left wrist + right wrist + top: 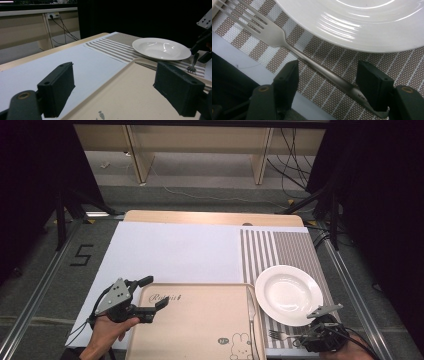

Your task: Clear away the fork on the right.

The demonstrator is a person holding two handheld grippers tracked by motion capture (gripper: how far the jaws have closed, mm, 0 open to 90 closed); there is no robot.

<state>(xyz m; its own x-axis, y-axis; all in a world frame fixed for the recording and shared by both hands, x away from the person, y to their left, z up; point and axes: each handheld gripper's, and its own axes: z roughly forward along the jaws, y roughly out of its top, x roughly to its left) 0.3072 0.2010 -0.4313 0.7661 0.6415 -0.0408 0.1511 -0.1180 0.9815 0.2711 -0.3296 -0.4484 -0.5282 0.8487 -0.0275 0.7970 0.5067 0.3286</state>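
Right gripper (328, 82): jaws spread wide, astride the handle of a slim silver metal fork (287, 45); nothing clasped. The handle runs diagonally between the jaws, its end by the right-hand jaw, tines ahead and to the left. Whether that jaw touches the handle cannot be told. The fork lies flat on a brown-and-white striped woven placemat (329, 60), and a round white ceramic plate (362, 22) sits just ahead of the jaws.

High view: the same right gripper (306, 335) at the table's near right corner, fork (280, 336) pointing toward a beige plastic tray (195, 320) with a rabbit print (the fork's handle is lost under the gripper here). A knife (251, 315) lies along the tray's right rim.

Left gripper (115, 90): jaws open, empty, one over the tray (120, 87), the other beyond its left edge, over a white sheet (50, 62). Far ahead it sees the plate (161, 48) and the fork's tines (192, 67).
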